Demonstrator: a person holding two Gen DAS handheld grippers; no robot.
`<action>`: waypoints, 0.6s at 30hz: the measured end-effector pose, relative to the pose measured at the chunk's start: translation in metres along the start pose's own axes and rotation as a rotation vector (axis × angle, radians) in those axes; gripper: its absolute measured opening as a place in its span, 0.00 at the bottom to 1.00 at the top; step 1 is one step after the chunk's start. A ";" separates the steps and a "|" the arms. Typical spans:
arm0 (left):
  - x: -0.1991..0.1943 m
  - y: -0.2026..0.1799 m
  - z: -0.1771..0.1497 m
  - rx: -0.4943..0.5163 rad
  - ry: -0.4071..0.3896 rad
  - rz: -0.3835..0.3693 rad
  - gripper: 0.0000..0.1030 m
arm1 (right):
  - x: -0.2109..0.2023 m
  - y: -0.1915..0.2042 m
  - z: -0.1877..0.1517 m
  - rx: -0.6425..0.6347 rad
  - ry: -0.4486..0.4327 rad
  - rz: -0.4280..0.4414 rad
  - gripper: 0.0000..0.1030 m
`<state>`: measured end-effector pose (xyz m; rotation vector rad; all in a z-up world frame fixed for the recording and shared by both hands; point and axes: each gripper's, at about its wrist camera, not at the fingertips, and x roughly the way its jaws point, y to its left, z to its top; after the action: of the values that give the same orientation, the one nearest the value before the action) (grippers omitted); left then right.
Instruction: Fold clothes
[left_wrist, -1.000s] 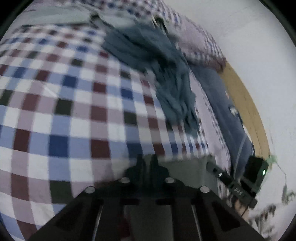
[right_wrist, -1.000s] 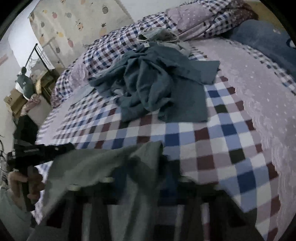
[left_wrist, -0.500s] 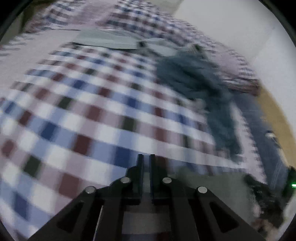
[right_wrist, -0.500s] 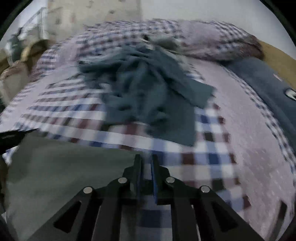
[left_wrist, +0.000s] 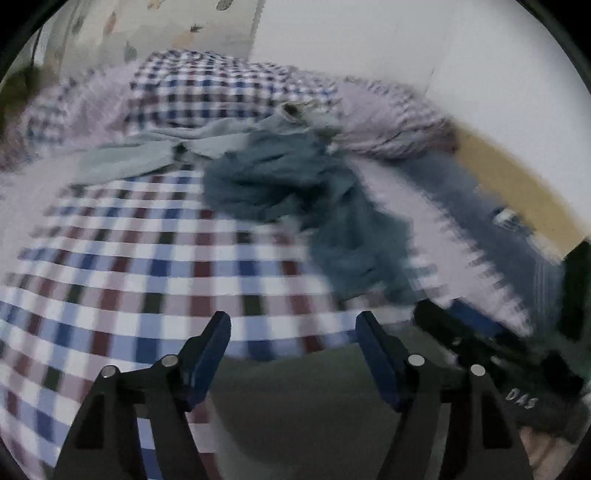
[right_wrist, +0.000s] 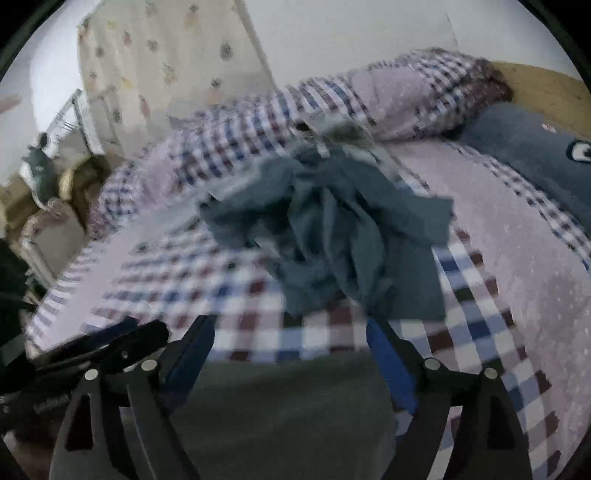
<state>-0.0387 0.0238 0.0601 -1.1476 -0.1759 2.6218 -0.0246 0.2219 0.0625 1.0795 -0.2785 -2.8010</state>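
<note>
Both claws, left claw (left_wrist: 293, 328) and right claw (right_wrist: 291, 332), are wide apart and hold nothing. The crumpled dark blue cloth heap (right_wrist: 332, 236) lies ahead on the checked bed (left_wrist: 147, 266). It looks soft and floppy; grab an edge.

Each tool is a black frame of angular, triangular arms with cut-out openings. On the left tool (left_wrist: 293, 325), two round silver screw heads sit on each arm, and both fingers (left_wrist: 207, 354) carry blue inner pads. The right tool (right_wrist: 291, 328) has the same build: black arms, silver screws, blue pads on the fingers (right_wrist: 391, 365). At the lower right of the left wrist view, the other black handheld body shows white lettering, blurred.
</note>
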 end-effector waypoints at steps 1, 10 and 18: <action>0.009 0.001 -0.004 0.014 0.028 0.015 0.74 | 0.010 -0.003 -0.006 -0.010 0.032 -0.007 0.85; 0.041 0.005 -0.030 0.088 0.114 0.099 0.81 | 0.050 -0.005 -0.038 -0.103 0.178 -0.105 0.88; 0.034 0.002 -0.030 0.110 0.083 0.123 0.83 | 0.045 -0.002 -0.037 -0.107 0.160 -0.116 0.89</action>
<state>-0.0394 0.0316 0.0156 -1.2638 0.0569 2.6450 -0.0330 0.2106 0.0063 1.3238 -0.0505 -2.7700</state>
